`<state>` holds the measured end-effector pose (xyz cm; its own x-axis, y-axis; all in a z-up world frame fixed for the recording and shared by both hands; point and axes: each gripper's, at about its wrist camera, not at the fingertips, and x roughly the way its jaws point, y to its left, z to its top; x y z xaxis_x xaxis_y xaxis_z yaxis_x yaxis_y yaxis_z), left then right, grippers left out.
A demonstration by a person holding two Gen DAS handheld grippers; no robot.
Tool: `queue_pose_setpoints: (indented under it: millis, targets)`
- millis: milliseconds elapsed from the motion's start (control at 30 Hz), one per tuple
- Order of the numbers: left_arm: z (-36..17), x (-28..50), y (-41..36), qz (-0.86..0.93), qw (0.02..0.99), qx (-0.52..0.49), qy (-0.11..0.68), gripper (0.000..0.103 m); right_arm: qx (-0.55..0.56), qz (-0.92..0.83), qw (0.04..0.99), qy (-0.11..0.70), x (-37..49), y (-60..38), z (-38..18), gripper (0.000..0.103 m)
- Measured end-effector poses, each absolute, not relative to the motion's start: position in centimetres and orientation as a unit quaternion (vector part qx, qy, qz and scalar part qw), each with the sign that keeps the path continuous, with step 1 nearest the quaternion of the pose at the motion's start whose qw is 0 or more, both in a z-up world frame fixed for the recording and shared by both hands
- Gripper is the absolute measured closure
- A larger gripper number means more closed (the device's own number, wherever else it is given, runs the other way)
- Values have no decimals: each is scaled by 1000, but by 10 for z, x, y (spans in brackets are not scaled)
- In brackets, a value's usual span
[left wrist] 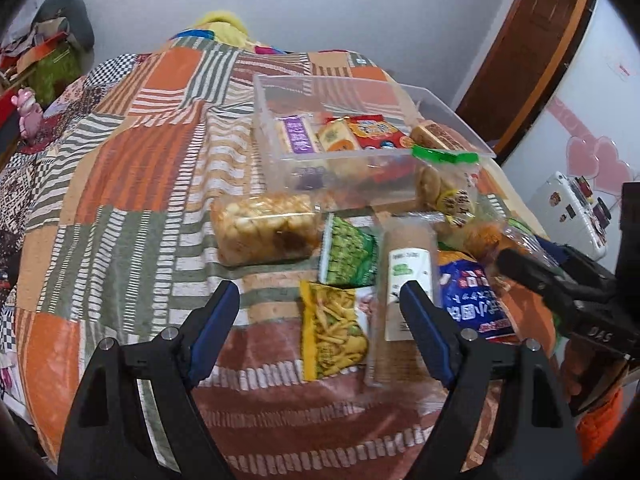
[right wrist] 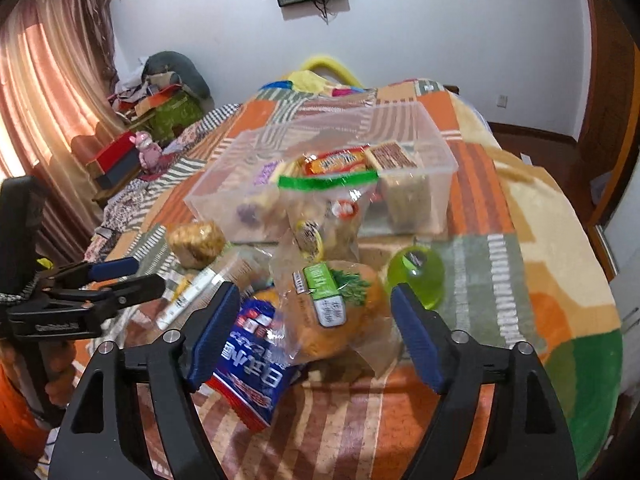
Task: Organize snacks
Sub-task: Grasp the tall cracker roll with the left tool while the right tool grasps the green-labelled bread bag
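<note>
Both tongs, left (left wrist: 320, 320) and right (right wrist: 316, 328), hang released over loose snacks on the bed, probably choosing what joins the clear bin (left wrist: 452, 100).

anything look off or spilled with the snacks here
Nothing spilled. One green-topped cookie bag leans against the clear bin's front wall instead of lying inside, and loose packets sit heaped together before it.

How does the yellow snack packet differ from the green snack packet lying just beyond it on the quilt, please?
The yellow snack packet is longer and shows pale stick-shaped snacks; the green snack packet is shorter and printed with green pods. The yellow one lies nearer the left gripper, between its open fingers; the green one lies nearer the clear bin. Both lie flat on the quilt, outside the bin.
</note>
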<state>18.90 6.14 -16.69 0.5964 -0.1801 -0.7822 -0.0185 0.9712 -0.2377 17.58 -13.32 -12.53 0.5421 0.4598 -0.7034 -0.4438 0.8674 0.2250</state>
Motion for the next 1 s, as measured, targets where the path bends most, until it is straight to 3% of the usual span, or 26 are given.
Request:
queue_pose_setpoints:
  millis: [100, 233, 367, 533, 700, 1000]
  targets:
    - [-166, 189, 51, -58, 888, -102, 446, 20, 21, 257, 872, 416, 175, -139, -133, 30]
    - [-165, 191, 33, -72, 892, -86, 439, 20, 23, 246, 872, 422, 175, -145, -137, 50]
    - [-169, 197, 18, -74, 893, -70, 437, 22, 44, 253, 871, 419, 173, -153, -137, 56]
    - [-183, 205, 10, -77, 888, -63, 449, 46, 37, 251, 879, 404, 164, -152, -131, 62]
    - [-191, 205, 12, -94, 883, -85, 452, 64, 38, 255, 883, 392, 161, -155, -123, 64]
    - [-177, 198, 14, -88, 889, -82, 442, 66, 46, 257, 893, 367, 160, -158, -102, 65]
